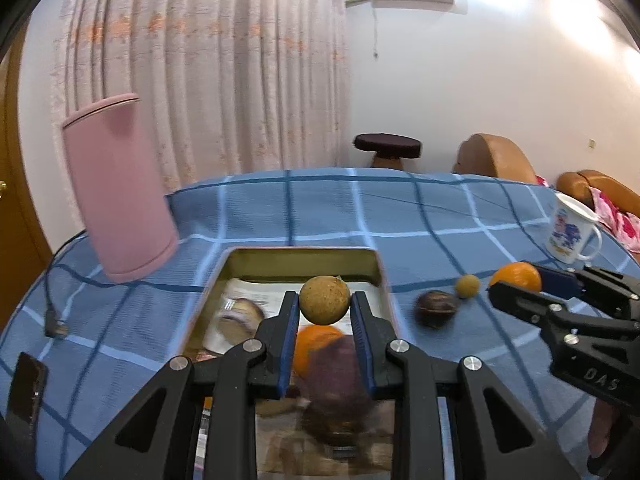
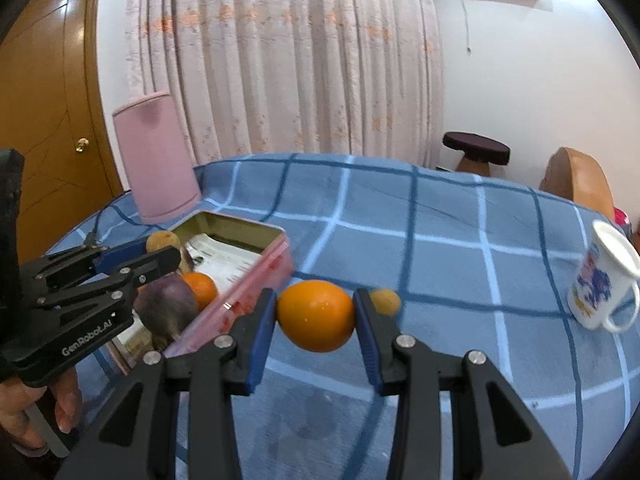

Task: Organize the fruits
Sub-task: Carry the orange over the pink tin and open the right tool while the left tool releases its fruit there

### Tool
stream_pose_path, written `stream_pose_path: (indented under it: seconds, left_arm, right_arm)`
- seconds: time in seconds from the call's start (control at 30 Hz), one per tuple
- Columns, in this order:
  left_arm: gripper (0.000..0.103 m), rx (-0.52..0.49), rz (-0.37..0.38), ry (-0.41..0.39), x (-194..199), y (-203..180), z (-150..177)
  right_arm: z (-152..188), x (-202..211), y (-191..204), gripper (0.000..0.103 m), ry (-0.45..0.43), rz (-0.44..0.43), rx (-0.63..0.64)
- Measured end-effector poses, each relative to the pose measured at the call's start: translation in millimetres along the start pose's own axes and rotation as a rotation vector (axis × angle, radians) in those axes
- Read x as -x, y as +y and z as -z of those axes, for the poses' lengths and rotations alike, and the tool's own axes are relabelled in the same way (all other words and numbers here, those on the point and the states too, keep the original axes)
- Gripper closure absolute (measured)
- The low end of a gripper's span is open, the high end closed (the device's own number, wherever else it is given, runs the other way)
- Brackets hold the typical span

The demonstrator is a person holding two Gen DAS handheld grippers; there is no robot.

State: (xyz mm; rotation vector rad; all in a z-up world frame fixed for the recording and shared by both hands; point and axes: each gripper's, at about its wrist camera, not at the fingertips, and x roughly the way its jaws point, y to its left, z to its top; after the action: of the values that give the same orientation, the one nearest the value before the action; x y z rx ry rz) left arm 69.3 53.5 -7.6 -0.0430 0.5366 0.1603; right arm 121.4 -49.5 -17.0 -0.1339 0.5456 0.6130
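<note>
While the left gripper [image 1: 325,308] pinches a tan fruit [image 1: 324,300] between its pads above the tin [image 1: 380,268], an orange [image 1: 314,346] and purple fruit [image 1: 340,384] lie below, lower centre. Right gripper [image 2: 316,320] clamps a second orange [image 2: 316,315] mid-frame over the cloth [image 2: 440,264]. Beyond: small tan fruit [image 2: 385,301], dark fruit [image 1: 437,308], mug [image 2: 600,284] far right, pink canister [image 2: 156,160] upper left.

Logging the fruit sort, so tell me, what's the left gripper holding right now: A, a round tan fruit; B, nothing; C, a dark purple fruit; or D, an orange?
A: the left gripper has its jaws closed on a round tan fruit above the tin box; the right gripper has the orange.
</note>
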Motion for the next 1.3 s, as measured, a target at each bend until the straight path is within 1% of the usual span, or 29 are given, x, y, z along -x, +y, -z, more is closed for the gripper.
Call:
stream_pose_path:
  seconds: [0.17, 0.37, 0.6, 0.83, 1.13, 1.3]
  left_arm:
    - [0.075, 0.023, -0.048, 0.017, -5, 25, -3]
    - [0.075, 0.03, -0.077, 0.049, -14, 45, -3]
    - [0.075, 0.03, -0.08, 0.065, -18, 52, 0]
    - [0.075, 0.032, -0.081, 0.08, -24, 57, 2]
    - [0.075, 0.044, -0.069, 0.106, -33, 61, 6]
    - [0.075, 0.048, -0.064, 0.114, -35, 61, 8]
  right_arm:
    - [-14, -12, 20, 0.061, -0.002, -0.044, 0.026]
    - [-29, -29, 37, 0.061, 0.007, -0.087, 0.045]
    - [-35, -52, 52, 0.061, 0.03, -0.125, 0.042]
    - [-33, -70, 60, 0.061, 0.068, -0.133, 0.041]
    - [-27, -84, 65, 0.061, 0.113, -0.143, 0.044]
    - [-26, -86, 66, 0.061, 0.115, -0.151, 0.037]
